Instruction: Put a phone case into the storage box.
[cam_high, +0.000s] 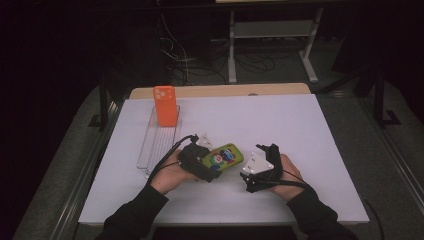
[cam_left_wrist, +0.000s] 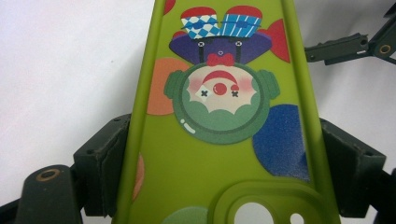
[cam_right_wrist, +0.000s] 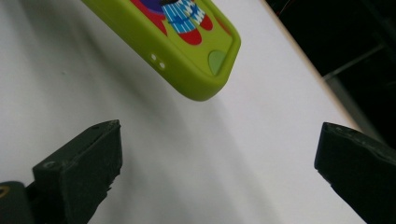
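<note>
Left tongs (cam_left_wrist: 219, 182) clamp the green phone case (cam_left_wrist: 219, 116), long axis pointing away; right tongs (cam_right_wrist: 219, 154) wide.

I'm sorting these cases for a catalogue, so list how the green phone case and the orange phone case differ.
The green phone case carries a printed clown and coloured dots; the orange phone case is plain. The green one is clamped at its sides in the left tongs, with the open right tongs nearby, while the orange one lies untouched on the clear tray. The green case sits near the person, the orange one farther back. Both have a camera cutout.
</note>
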